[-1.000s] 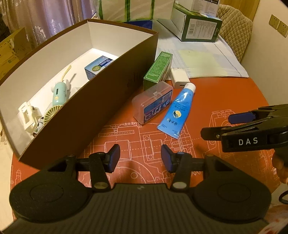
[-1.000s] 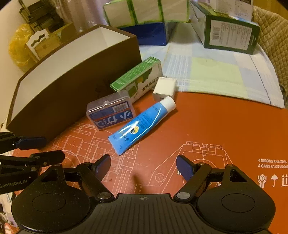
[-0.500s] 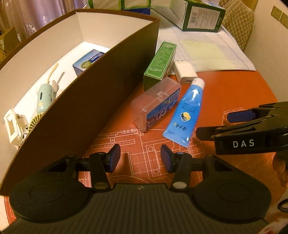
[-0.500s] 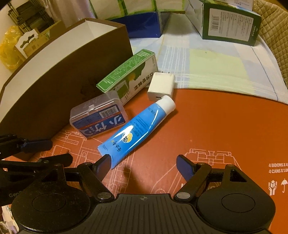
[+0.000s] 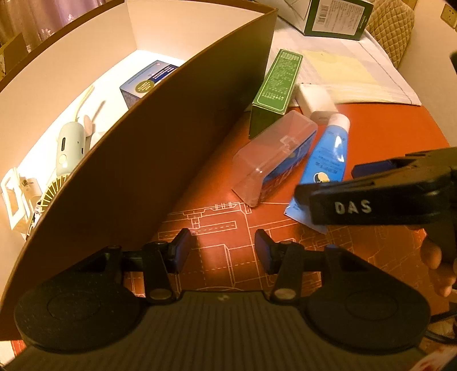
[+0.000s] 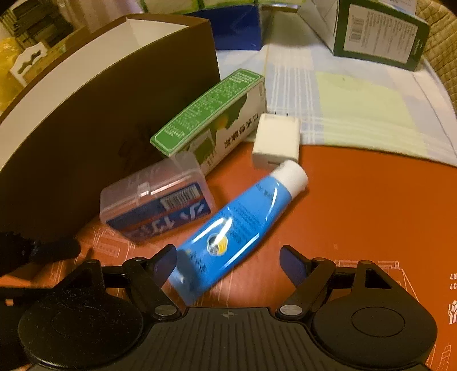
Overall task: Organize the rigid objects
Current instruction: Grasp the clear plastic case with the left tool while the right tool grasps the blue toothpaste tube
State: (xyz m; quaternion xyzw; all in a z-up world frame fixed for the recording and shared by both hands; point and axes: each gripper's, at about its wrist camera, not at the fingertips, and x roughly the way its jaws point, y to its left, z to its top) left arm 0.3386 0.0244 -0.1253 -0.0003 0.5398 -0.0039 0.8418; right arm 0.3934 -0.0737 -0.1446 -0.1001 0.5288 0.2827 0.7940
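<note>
Right tool (image 6: 227, 264) open, jaws straddling crimped end of blue tube (image 6: 237, 228), no contact seen. Tube flat on desk (image 6: 371, 205), beside clear case (image 6: 157, 197). Left tool (image 5: 222, 248) open, empty, beside brown box (image 5: 171, 148).

Warm yellowish indoor light. Round table (image 5: 400, 128) with orange-red printed top; pale checked cloth (image 6: 357, 94) over far part. Quilted beige chair back (image 5: 391, 25) behind table. Cream wall with socket plate (image 5: 448, 18) at right. Pinkish curtain (image 5: 42, 17) at upper left.
</note>
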